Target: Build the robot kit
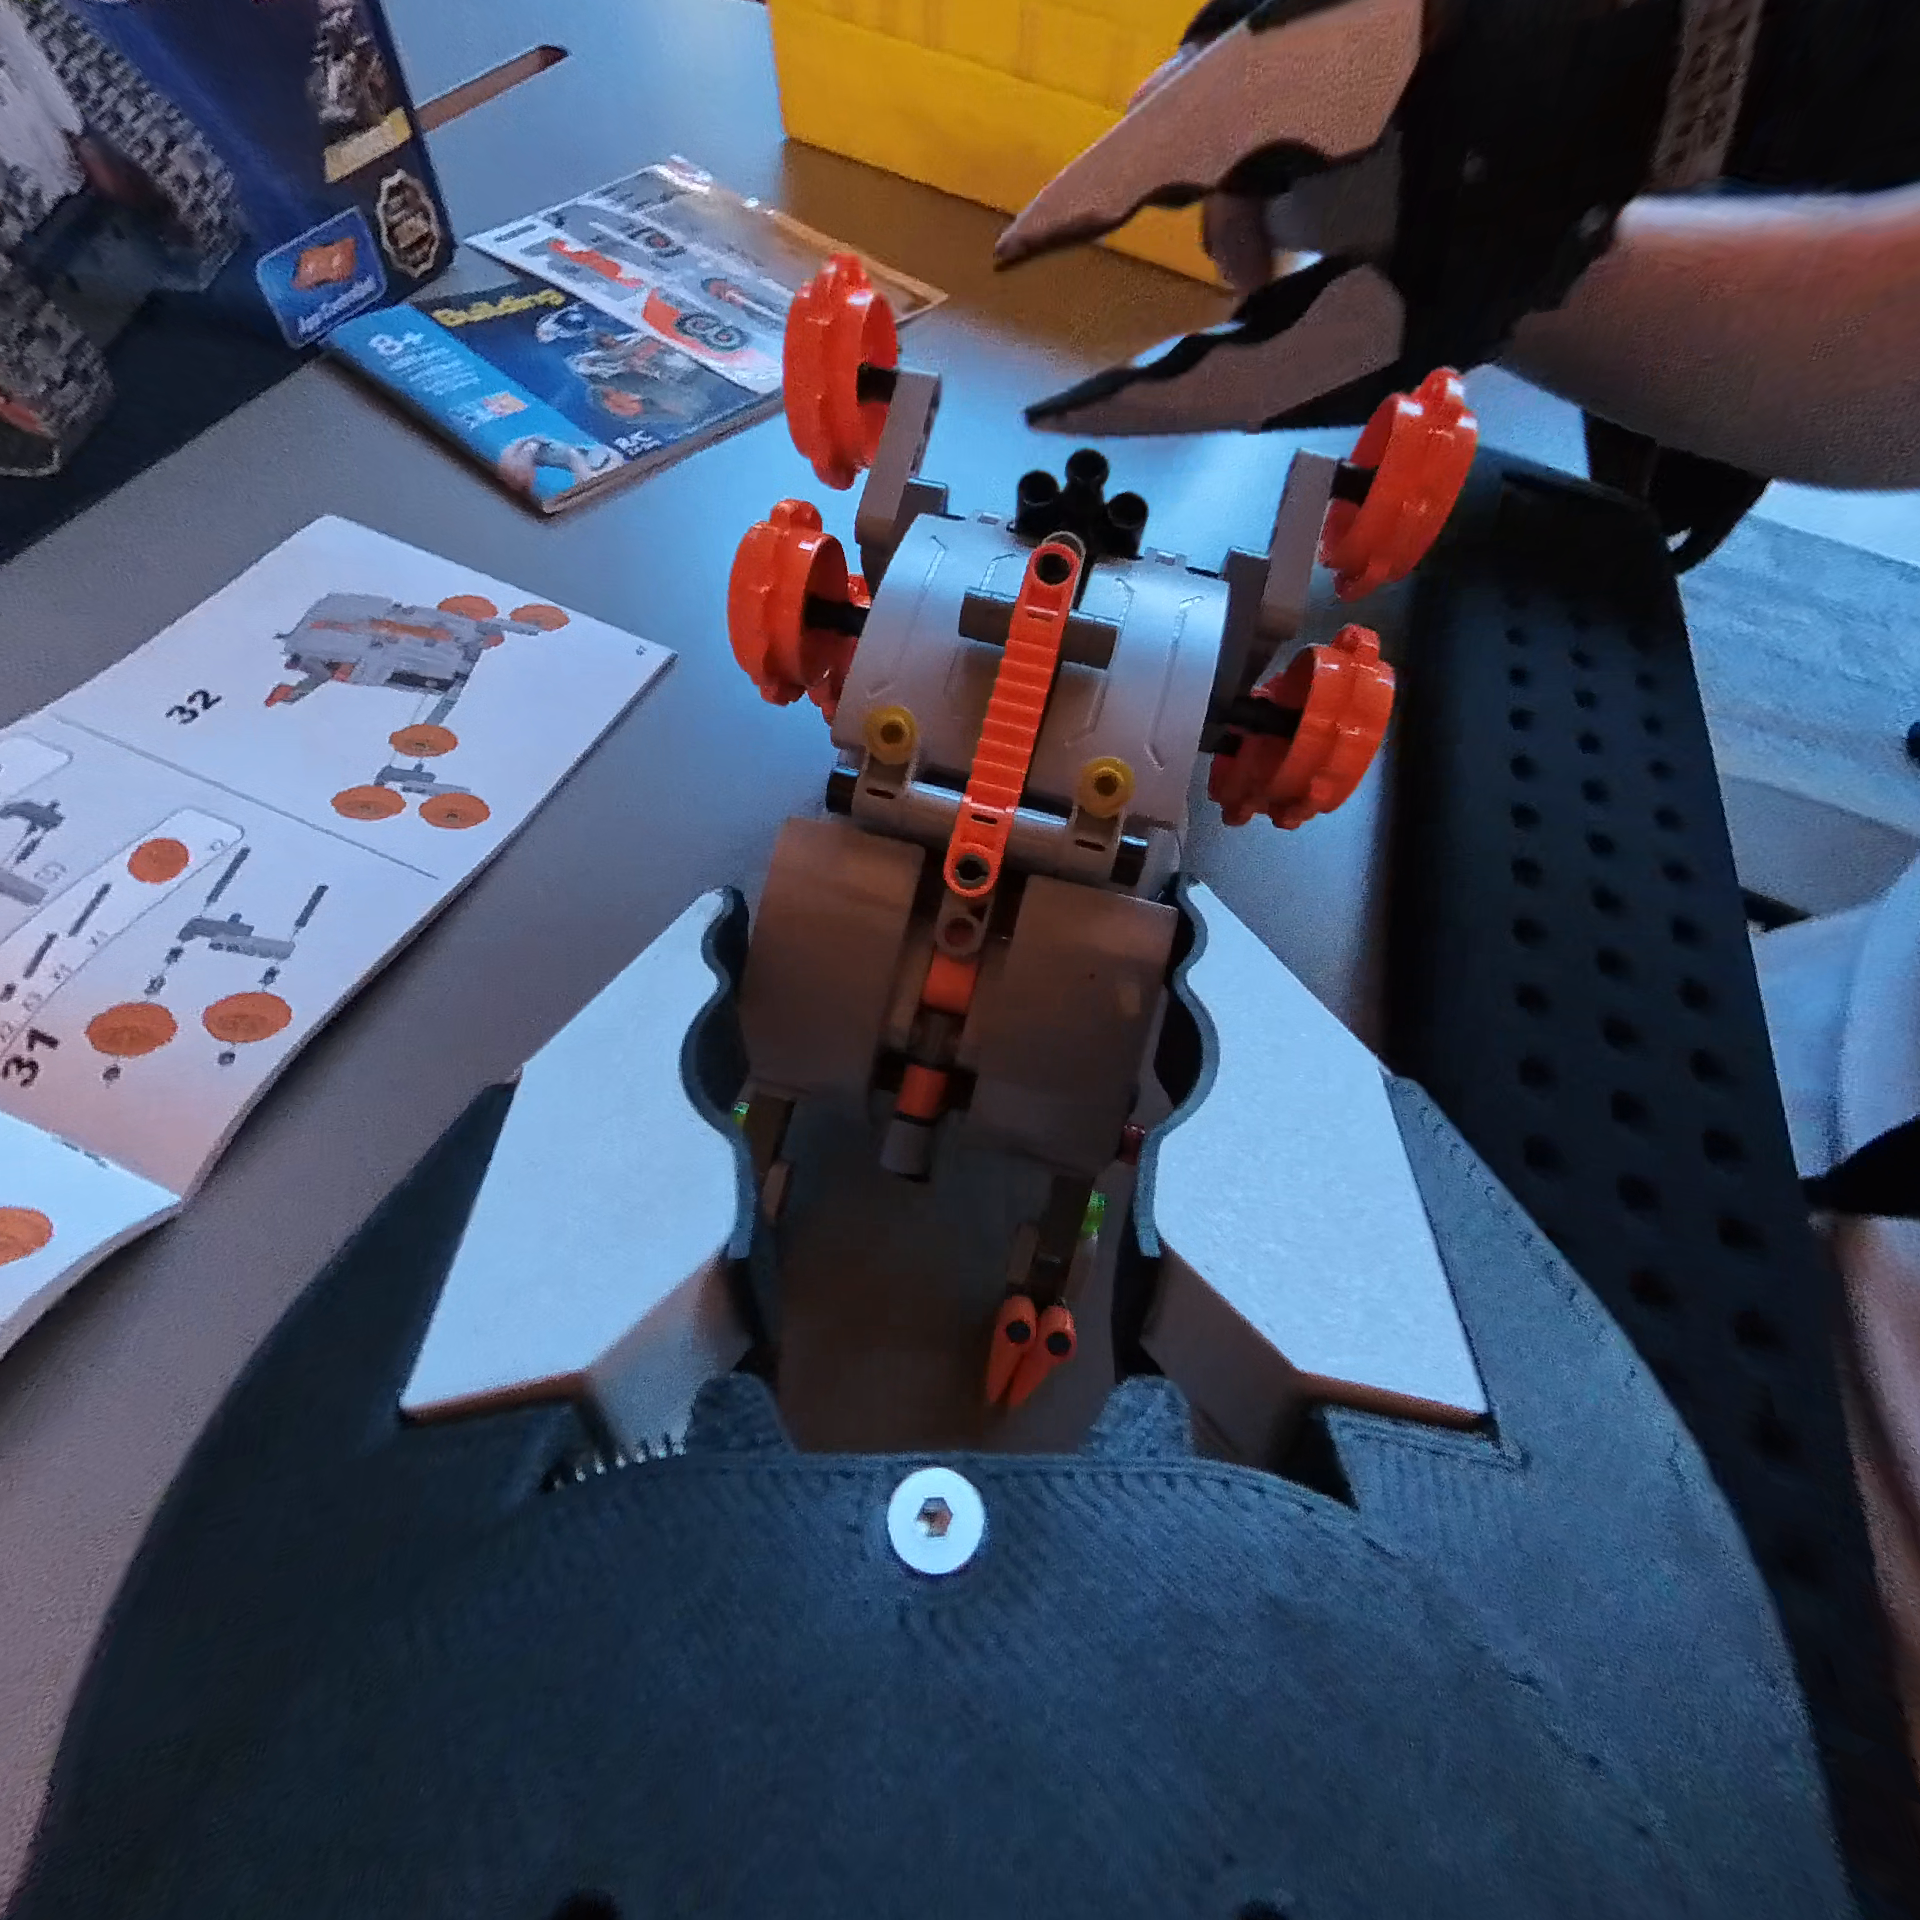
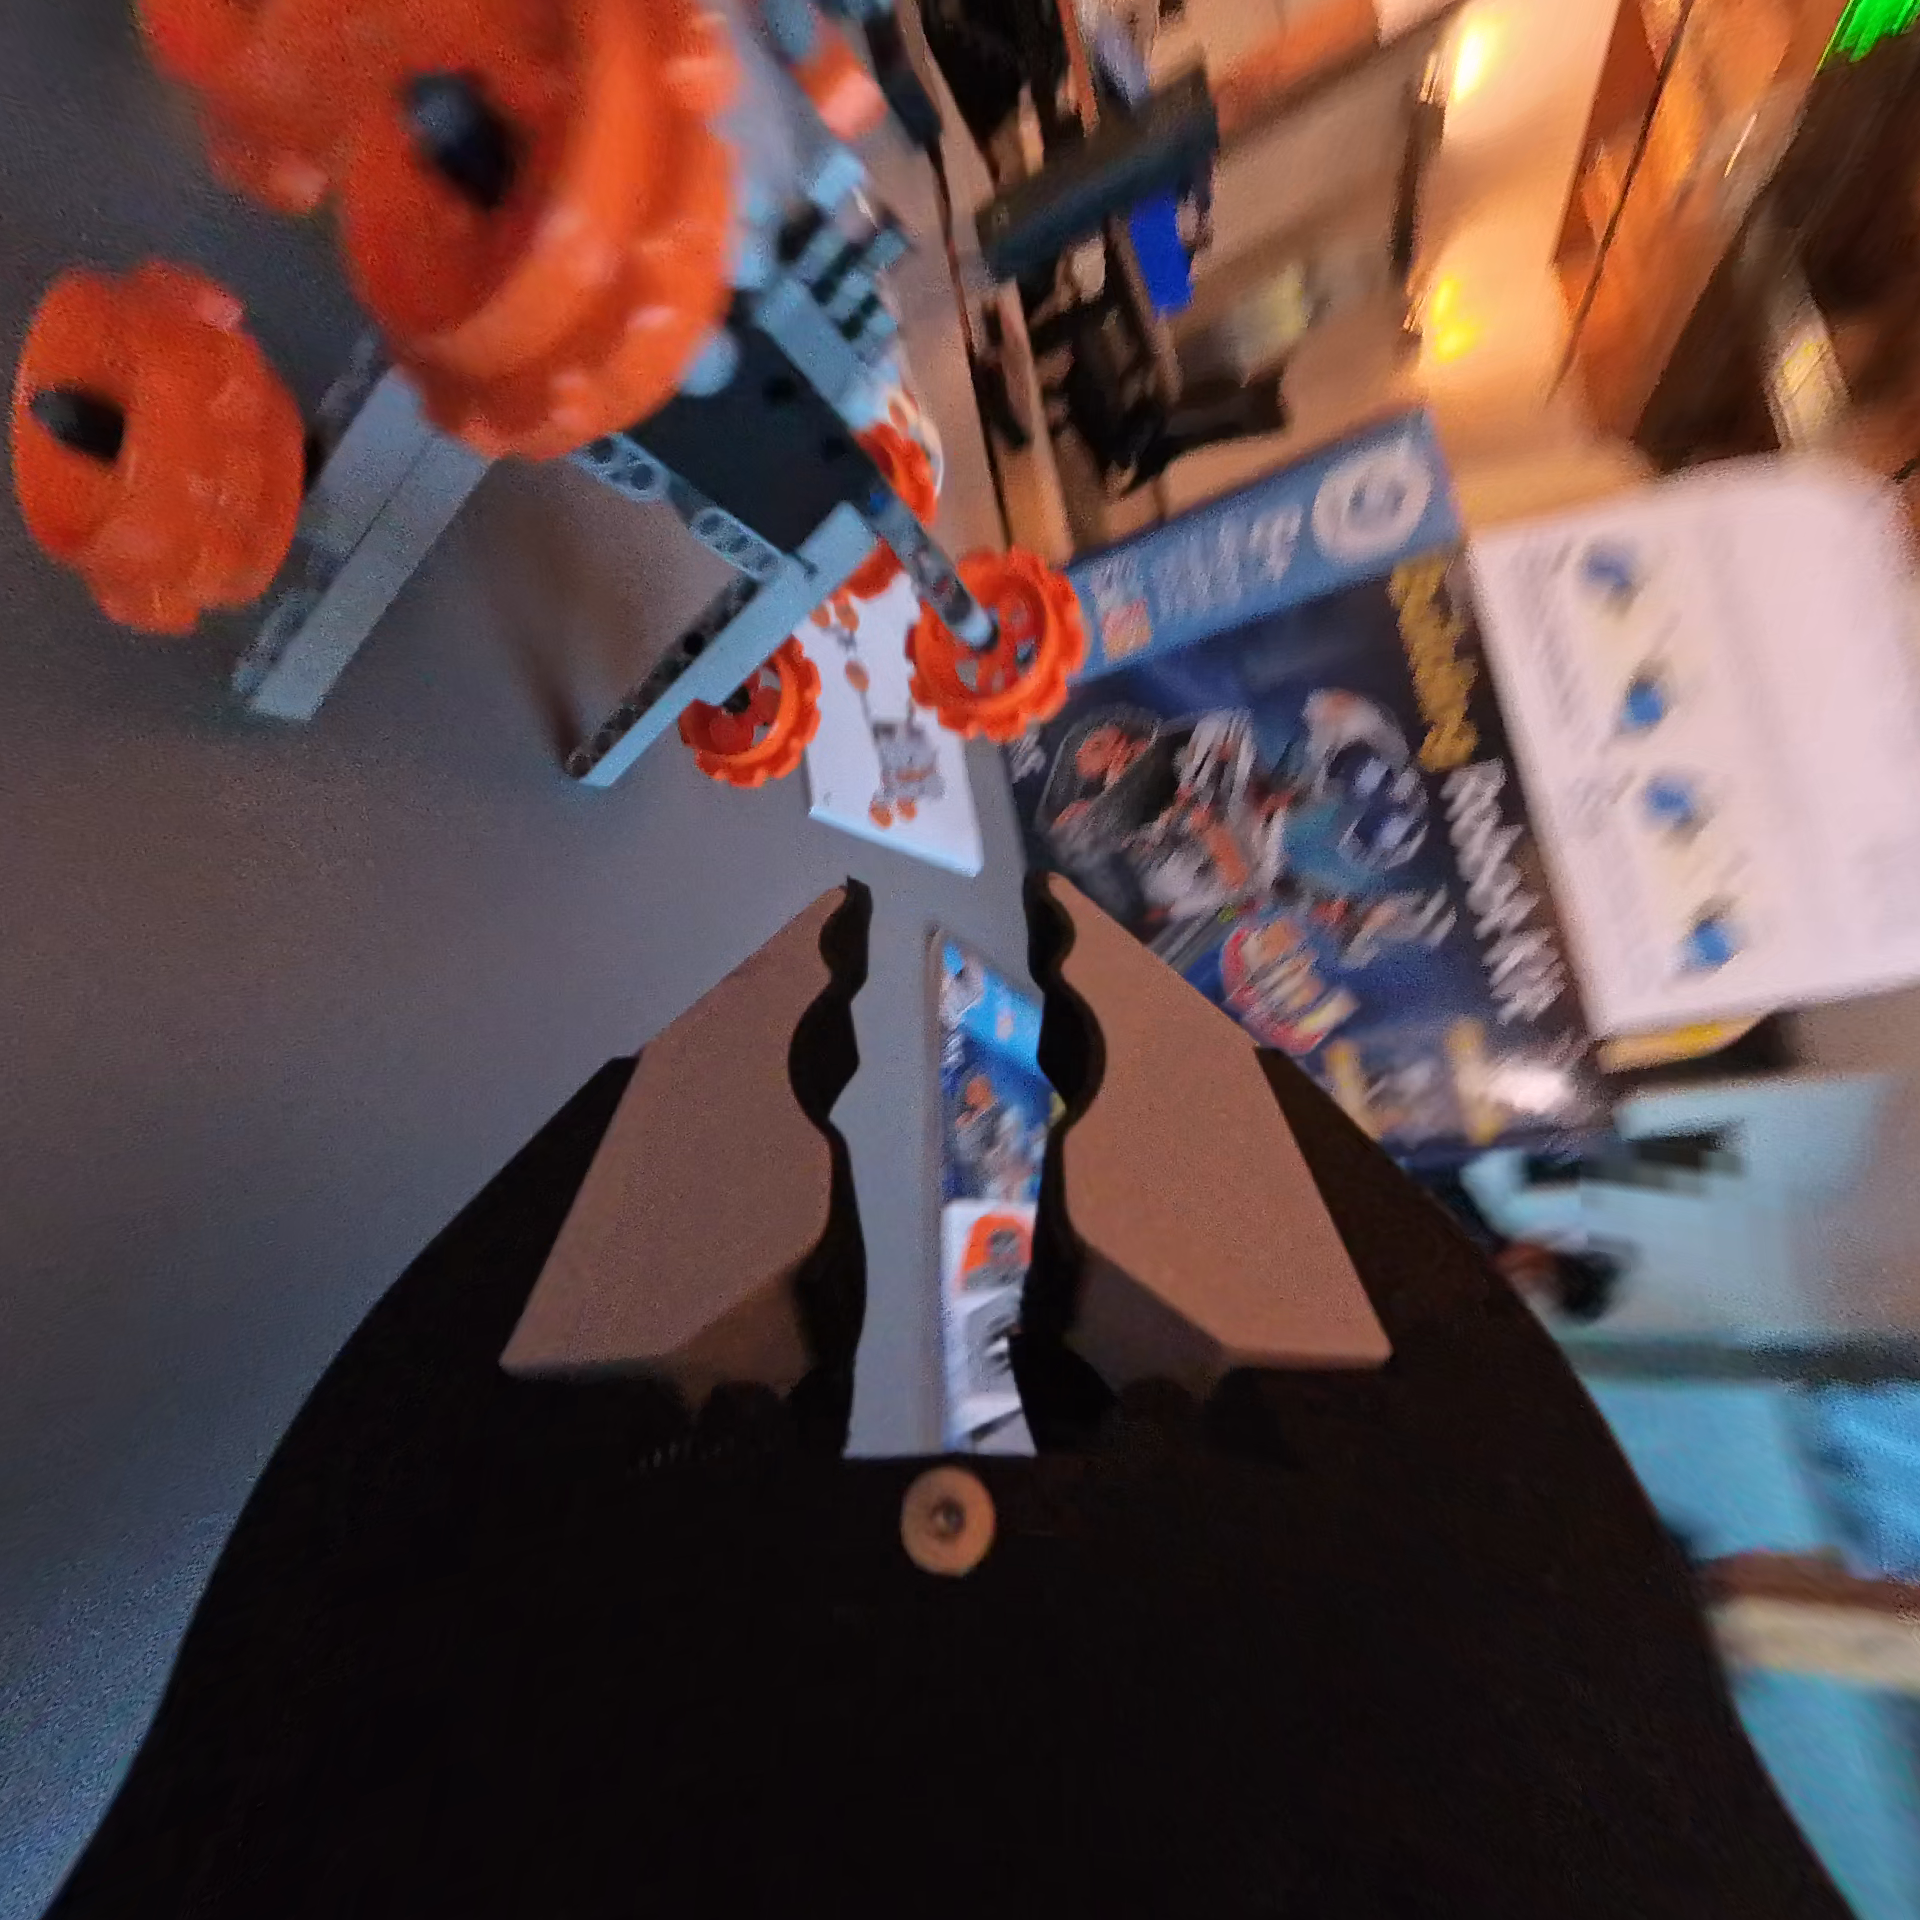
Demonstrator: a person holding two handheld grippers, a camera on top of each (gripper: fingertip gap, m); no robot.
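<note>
Left gripper (image 1: 961, 914) fingers clamp the grey model (image 1: 997, 727); only right gripper (image 2: 945, 904) view shows its fingers empty, apart.

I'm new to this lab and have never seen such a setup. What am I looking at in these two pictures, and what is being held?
No robot here: a person carries a two-finger gripper in each hand, and each picture comes from a camera on one gripper, looking along its fingers. In the left wrist view, the left gripper is shut on a grey brick-built model with orange wheels. The right gripper hovers open and empty beyond it. The right wrist view is blurred and tilted; its own gripper holds nothing. On the grey table lie an open instruction booklet, a blue toy box, a yellow container and a black perforated tray.
</note>
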